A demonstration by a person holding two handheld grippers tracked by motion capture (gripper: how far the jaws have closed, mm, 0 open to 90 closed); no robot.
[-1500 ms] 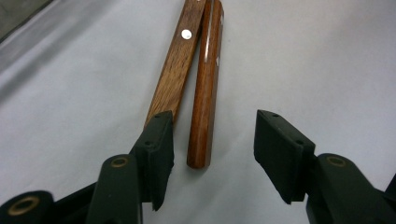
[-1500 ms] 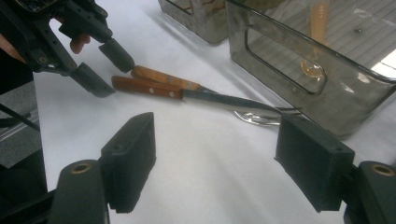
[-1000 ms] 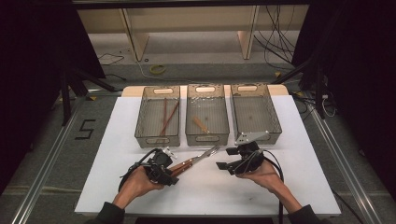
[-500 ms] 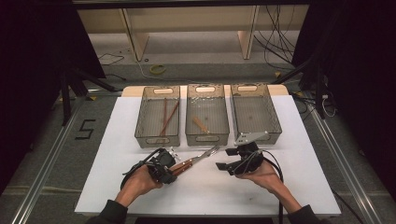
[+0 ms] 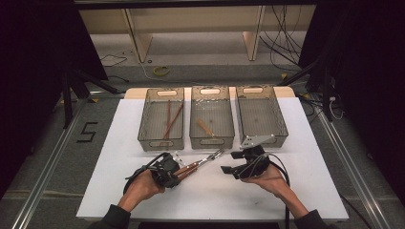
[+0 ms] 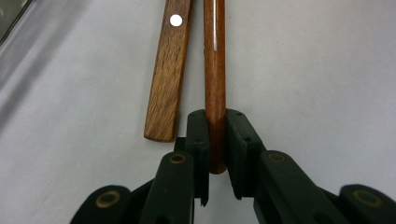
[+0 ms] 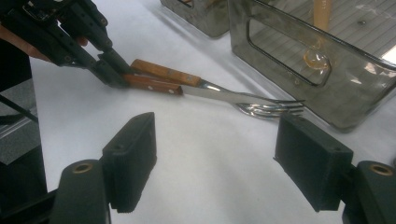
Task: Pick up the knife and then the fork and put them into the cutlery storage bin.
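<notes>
Grey floor [image 5: 52, 143], dark surroundings, wooden shelving [image 5: 191, 28] behind white table [image 5: 310, 191].

Two pieces of wood-handled cutlery lie side by side on the white surface [image 5: 305, 191], just in front of the middle bin. The rounded, glossy reddish-brown handle [image 6: 215, 70] is clamped near its end between black fingers [image 6: 198, 135]. The flat, lighter handle [image 6: 168, 70], with a silver rivet, lies close beside it. Their metal ends, fork tines [image 7: 275, 109] among them, point towards the bin
</notes>
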